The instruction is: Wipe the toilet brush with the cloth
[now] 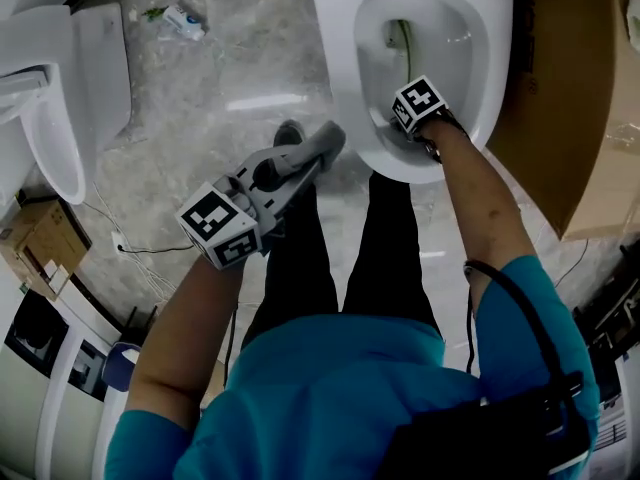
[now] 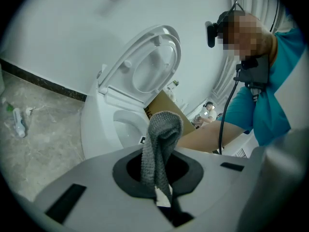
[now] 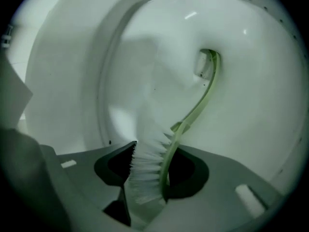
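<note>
Reaching into toilet (image 1: 345,68), right gripper (image 3: 149,178), jaws closing round toilet brush (image 3: 170,144)

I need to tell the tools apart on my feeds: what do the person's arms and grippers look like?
The left gripper and right gripper are grey, each bearing a white cube with black square markers. The right one's jaws are closing, the toilet brush between them. Teal short sleeves; a black cable runs along the right arm.
</note>
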